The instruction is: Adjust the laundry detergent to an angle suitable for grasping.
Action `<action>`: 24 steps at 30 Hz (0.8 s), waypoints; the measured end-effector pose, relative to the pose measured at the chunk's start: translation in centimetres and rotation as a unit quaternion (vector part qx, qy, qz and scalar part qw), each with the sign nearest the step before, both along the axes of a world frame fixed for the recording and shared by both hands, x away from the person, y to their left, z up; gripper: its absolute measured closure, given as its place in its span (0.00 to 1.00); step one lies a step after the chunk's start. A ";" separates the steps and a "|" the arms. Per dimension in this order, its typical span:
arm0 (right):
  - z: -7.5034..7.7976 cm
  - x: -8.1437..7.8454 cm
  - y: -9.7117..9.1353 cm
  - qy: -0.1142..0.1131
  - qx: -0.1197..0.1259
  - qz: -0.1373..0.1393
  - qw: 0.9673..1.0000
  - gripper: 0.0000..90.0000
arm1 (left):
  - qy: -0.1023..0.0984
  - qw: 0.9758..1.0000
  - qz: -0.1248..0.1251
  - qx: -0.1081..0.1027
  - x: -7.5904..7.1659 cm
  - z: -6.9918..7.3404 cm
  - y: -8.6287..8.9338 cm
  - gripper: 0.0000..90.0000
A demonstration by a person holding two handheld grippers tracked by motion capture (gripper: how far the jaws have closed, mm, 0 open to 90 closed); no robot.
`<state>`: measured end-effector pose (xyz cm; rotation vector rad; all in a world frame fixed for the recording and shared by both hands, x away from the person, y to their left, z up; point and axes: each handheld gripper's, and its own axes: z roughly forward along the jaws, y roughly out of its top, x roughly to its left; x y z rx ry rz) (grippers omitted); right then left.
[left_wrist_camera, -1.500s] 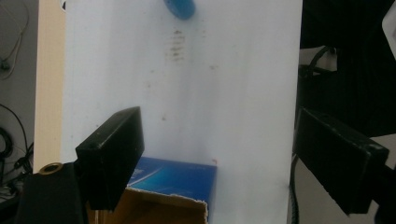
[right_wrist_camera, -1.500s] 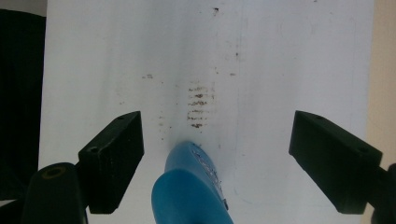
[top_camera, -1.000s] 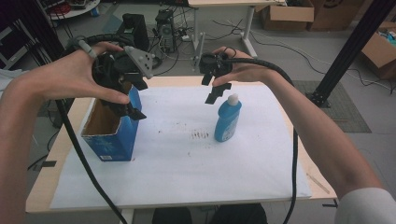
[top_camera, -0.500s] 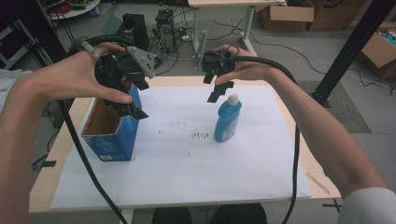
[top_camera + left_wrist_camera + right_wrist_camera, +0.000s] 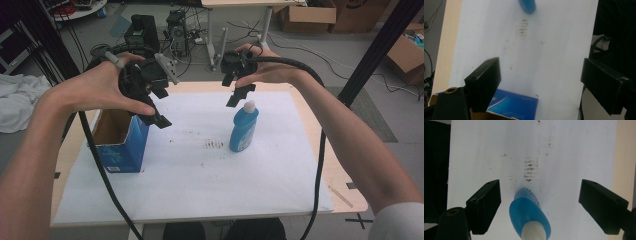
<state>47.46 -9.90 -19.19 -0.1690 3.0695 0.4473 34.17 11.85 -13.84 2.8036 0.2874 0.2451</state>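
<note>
Blue plastic bottle point(image 5: 244, 129), white cap, upright on white sheet point(image 5: 200, 190), right of center. Right gripper point(image 5: 239, 94) held just above cap, jaws spread, nothing pinched. Left gripper point(image 5: 159, 107) spread above open blue carton point(image 5: 121, 142). Bottle judged light, smooth, tippable; best gripped mid-body.

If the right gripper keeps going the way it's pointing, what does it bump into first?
Probably the blue bottle. The right gripper points down at it with its jaws open, and the bottle's white cap sits between them in the right gripper view, so the cap would likely be met first. Depth is hard to judge.
</note>
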 end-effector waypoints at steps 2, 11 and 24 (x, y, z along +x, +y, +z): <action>0.2 0.0 -0.1 -0.001 0.002 0.000 1.000 0.20 | 0.000 1.000 0.007 0.001 0.2 -0.3 -0.2 0.19; 2.3 -0.2 -0.7 -0.012 0.008 -0.002 1.000 0.20 | -0.001 0.999 0.037 -0.007 1.3 -1.9 -1.4 0.19; 4.0 -0.8 -0.5 -0.016 0.008 0.007 1.000 0.20 | 0.017 0.992 0.108 -0.067 2.7 -7.5 -4.6 0.19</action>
